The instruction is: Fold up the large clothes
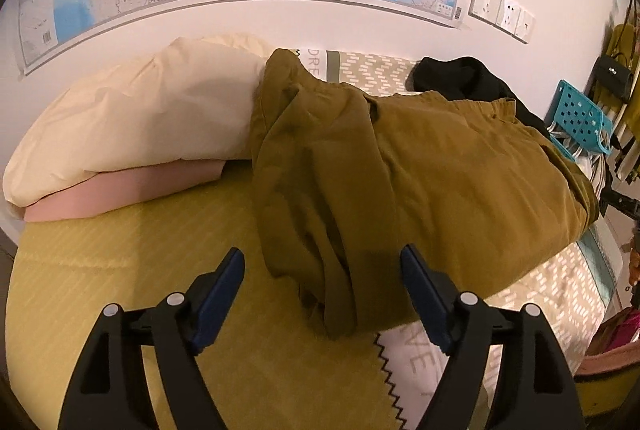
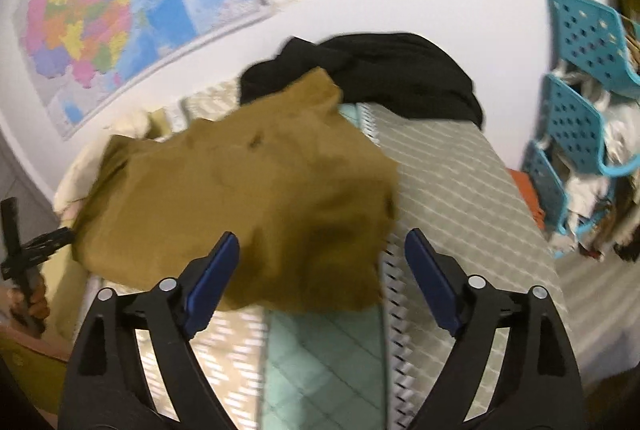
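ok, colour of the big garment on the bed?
Plain mustard-brown garment, no pattern; clearest in the left wrist view.

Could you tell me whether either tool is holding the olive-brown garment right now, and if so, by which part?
Nothing is held. The left tool and right tool both stand open, their pads clear of the olive-brown garment lying on the bed.

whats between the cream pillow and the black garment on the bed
The olive-brown garment lies heaped between the cream pillow and the black garment, its edge riding up against the pillow. The left wrist view shows this best.
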Demonstrator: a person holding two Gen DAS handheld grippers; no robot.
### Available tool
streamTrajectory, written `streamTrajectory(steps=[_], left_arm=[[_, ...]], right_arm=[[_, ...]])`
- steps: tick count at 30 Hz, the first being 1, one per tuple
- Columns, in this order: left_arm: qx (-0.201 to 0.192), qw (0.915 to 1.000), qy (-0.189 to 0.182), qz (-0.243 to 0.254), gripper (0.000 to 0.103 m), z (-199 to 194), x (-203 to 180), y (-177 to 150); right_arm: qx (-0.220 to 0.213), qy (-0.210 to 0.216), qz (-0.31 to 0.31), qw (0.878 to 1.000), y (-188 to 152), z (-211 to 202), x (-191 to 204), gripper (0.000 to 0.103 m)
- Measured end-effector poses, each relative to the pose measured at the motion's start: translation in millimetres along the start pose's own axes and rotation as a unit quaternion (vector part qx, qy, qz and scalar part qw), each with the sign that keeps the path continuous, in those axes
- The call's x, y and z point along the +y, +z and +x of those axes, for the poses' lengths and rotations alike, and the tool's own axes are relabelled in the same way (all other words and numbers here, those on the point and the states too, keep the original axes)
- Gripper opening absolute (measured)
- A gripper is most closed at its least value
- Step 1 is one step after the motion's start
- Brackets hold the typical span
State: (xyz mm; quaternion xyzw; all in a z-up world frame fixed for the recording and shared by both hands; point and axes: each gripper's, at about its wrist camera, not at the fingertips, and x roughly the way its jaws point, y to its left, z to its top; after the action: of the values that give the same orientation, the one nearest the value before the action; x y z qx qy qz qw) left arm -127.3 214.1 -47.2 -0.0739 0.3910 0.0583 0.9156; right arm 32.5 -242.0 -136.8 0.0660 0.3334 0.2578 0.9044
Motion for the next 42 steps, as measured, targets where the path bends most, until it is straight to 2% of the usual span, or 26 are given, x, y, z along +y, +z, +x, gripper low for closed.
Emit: streamTrajectory(steps=[3, 4, 5, 8, 9, 12, 15, 18, 19, 20, 22, 23, 25, 28, 30, 32, 33, 34, 38, 40, 42], left_arm=[[0.001, 1.0, 0.005, -0.002, 0.079, 0, 1, -3], [0.002, 1.0, 0.006, -0.004, 0.079, 0, 1, -4], [0.003, 1.0, 0.004, -0.005, 0.079, 0, 2, -5], [0.008, 1.0, 0.006, -0.001, 0.078, 2, 2, -9], [0.01, 0.9999, 0.006, -0.001, 0.072, 3, 2, -10], [0.012, 0.9997, -0.021, -0.009, 0.059, 4, 4, -12], [0.008, 0.9997, -0.024, -0.004, 0.058, 4, 2, -13], [0.012, 0.9992, -0.035, -0.016, 0.061, 6, 7, -16], [0.015, 0.9986, -0.042, -0.029, 0.067, 8, 12, -17], [0.019, 0.9981, -0.044, -0.037, 0.07, 9, 15, -17], [0.022, 0.9973, -0.052, -0.048, 0.072, 7, 20, -20], [0.022, 0.9973, -0.052, -0.047, 0.073, 5, 20, -21], [0.022, 0.9976, -0.05, -0.043, 0.076, 0, 21, -24], [0.029, 0.9973, -0.058, -0.035, 0.077, -6, 21, -31], [0.031, 0.997, -0.067, -0.025, 0.077, -9, 19, -36], [0.028, 0.9977, -0.059, -0.016, 0.076, -8, 15, -38], [0.025, 0.9979, -0.058, -0.013, 0.069, -8, 13, -38], [0.022, 0.9979, -0.059, -0.013, 0.056, -6, 13, -37], [0.017, 0.9963, -0.083, -0.016, 0.038, -4, 13, -33], [0.01, 0.9942, -0.106, -0.017, 0.013, -6, 12, -30], [0.002, 0.9947, -0.101, -0.018, 0.005, -9, 11, -29]], right_arm=[[0.024, 0.001, 0.024, 0.999, -8, 16, -14, 0.087], [0.031, 0.008, 0.031, 0.999, -10, 22, -16, 0.085], [0.032, 0.021, 0.034, 0.999, -12, 25, -17, 0.077], [0.026, 0.072, 0.046, 0.996, -12, 28, -18, 0.039], [0.02, 0.067, 0.036, 0.997, -9, 26, -13, 0.032], [0.006, 0.065, 0.03, 0.997, 0, 15, -10, 0.018], [-0.018, 0.049, 0.024, 0.998, 10, 5, -5, 0.012], [-0.013, 0.045, 0.028, 0.998, 13, 12, -7, 0.013], [0.0, 0.043, 0.039, 0.998, 10, 20, -10, 0.013], [0.017, 0.037, 0.046, 0.998, 6, 28, -13, 0.017], [0.017, 0.037, 0.07, 0.997, 0, 26, -22, 0.03], [0.017, 0.037, 0.084, 0.996, -1, 23, -26, 0.042], [0.013, 0.048, 0.102, 0.993, -4, 11, -33, 0.044], [0.012, 0.052, 0.104, 0.993, -9, -6, -31, 0.051], [0.01, 0.062, 0.111, 0.992, -15, -15, -29, 0.067], [0.014, 0.087, 0.123, 0.988, -22, -19, -28, 0.067], [0.018, 0.093, 0.125, 0.988, -23, -19, -27, 0.067], [0.02, 0.095, 0.127, 0.987, -25, -19, -26, 0.067], [0.027, 0.107, 0.124, 0.986, -33, -15, -16, 0.069], [0.032, 0.116, 0.12, 0.985, -35, -12, -11, 0.069], [0.034, 0.126, 0.122, 0.984, -36, -9, -7, 0.069]])
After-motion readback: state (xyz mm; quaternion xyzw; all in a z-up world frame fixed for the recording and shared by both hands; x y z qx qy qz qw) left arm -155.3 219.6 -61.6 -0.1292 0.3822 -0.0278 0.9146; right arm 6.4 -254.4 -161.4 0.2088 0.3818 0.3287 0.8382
